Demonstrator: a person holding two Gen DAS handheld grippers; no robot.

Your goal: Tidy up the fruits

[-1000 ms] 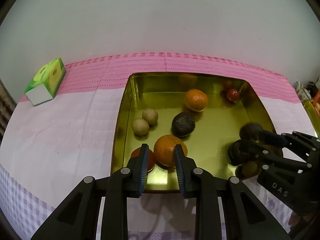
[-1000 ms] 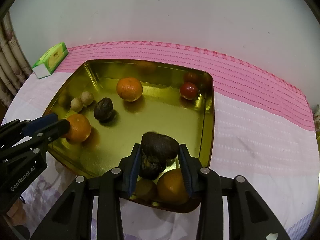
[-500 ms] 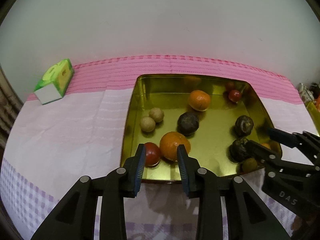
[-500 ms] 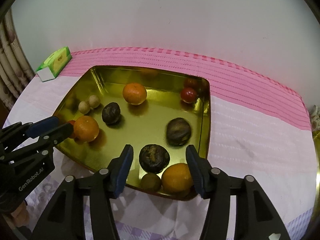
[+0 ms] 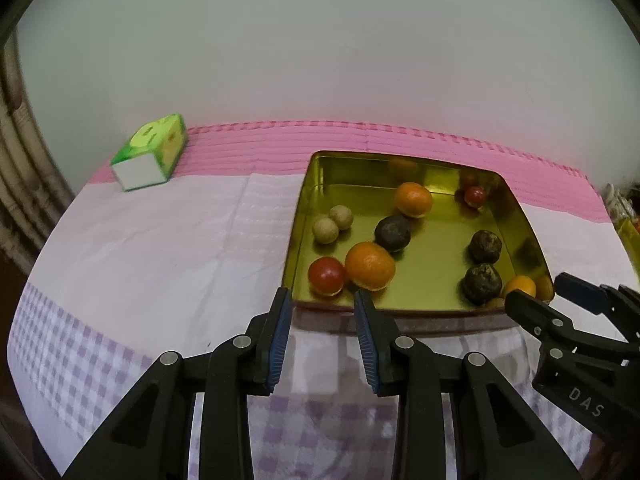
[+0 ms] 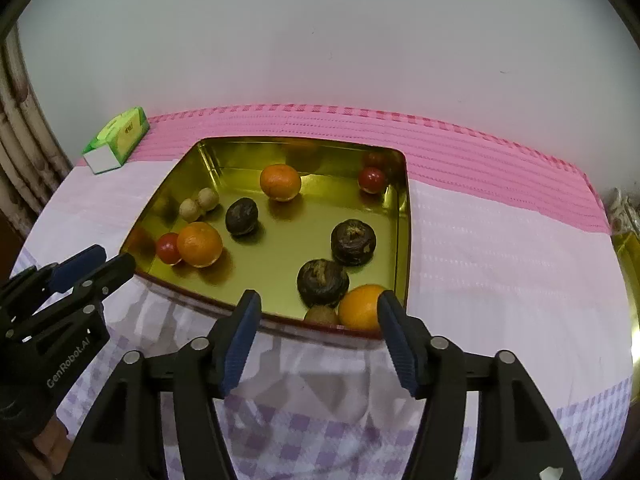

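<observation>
A gold tray [image 5: 299,240] [image 6: 402,236] on the pink cloth holds several fruits. An orange [image 5: 370,266] [image 6: 199,244] and a red tomato [image 5: 326,276] [image 6: 167,247] lie at its near left corner. My left gripper [image 5: 320,296] [image 6: 114,256] hangs just in front of them, a gap between its pads and nothing in it. Two dark wrinkled fruits [image 6: 322,283] [image 6: 353,242] lie by the right wall beside another orange [image 6: 362,306]. My right gripper [image 6: 319,298] [image 5: 536,290] sits before that corner, jaws opening and empty.
In the tray also lie a third orange [image 6: 280,182], a dark fruit [image 6: 241,216], two beige fruits [image 6: 189,210] and a tomato [image 6: 372,180]. A green tissue box [image 5: 150,152] stands at the back left. Another gold tray's edge [image 6: 628,256] shows far right.
The left gripper let go of the orange and drew back and up. The right gripper released a dark fruit into the tray, widened and drew back too.
</observation>
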